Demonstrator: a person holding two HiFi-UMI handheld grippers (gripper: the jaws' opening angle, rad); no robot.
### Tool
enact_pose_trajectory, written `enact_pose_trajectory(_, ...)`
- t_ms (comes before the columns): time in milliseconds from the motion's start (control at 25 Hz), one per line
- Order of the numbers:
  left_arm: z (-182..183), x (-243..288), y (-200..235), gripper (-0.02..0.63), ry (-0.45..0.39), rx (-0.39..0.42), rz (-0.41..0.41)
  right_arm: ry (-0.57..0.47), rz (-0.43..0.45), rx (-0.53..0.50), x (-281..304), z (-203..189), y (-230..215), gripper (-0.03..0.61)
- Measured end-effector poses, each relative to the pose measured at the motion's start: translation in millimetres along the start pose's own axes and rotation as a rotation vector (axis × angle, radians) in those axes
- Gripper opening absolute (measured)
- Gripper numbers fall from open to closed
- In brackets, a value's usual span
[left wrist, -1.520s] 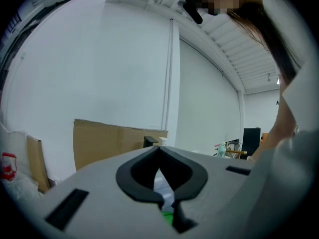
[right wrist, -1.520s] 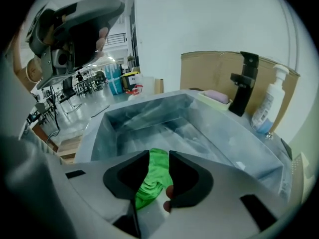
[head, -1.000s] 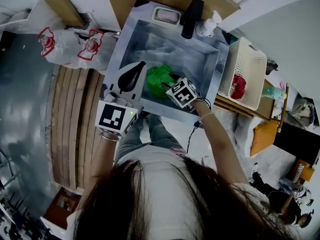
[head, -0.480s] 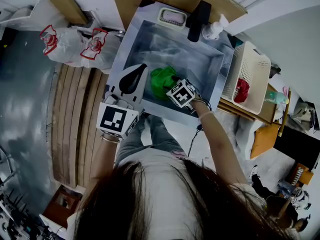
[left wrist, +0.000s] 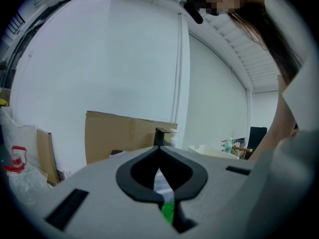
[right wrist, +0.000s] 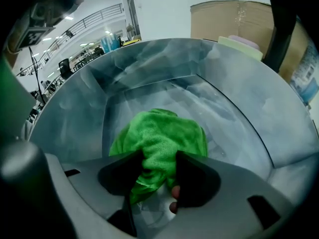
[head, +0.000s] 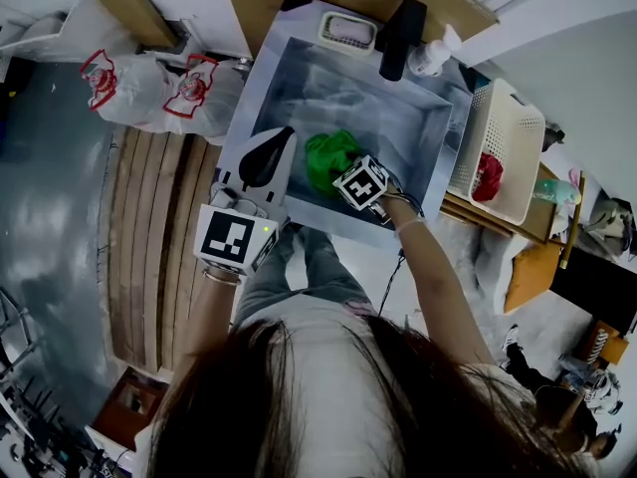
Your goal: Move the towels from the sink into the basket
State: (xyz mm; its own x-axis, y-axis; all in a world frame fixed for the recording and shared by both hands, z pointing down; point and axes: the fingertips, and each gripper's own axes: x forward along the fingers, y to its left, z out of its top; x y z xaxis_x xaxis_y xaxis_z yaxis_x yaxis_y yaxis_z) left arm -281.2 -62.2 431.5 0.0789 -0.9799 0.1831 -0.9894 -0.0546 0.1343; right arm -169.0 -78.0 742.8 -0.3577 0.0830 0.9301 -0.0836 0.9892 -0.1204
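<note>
The green towel [right wrist: 160, 133] lay bunched on the floor of the sink [head: 299, 78], close to its near wall and with no clear long axis. The right gripper [right wrist: 159, 159] pointed steeply down on it, its wide jaws astride the bunch and just beginning to draw in, not yet pinching. The left gripper [left wrist: 159, 151], jaws together and empty, hovered at the sink's left rim, farther off. The basket [head: 513, 127] stood just right of the sink.

Towel [head: 327, 157] in sink [head: 320, 86]; basket [head: 522, 127] right of sink
</note>
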Motion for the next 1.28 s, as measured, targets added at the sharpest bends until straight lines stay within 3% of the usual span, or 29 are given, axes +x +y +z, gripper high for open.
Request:
enact_pose_trajectory(560, -4, 2, -13, 0.006, 0.012, 0.002, -0.048, -0.007, -0.019, 0.101, -7, 2, -5, 0.131)
enact_pose_trajectory(1280, 10, -6, -35, 0.006, -0.012, 0.043, -0.122, -0.192, -0.117, 0.209, -61, 23, -16, 0.098)
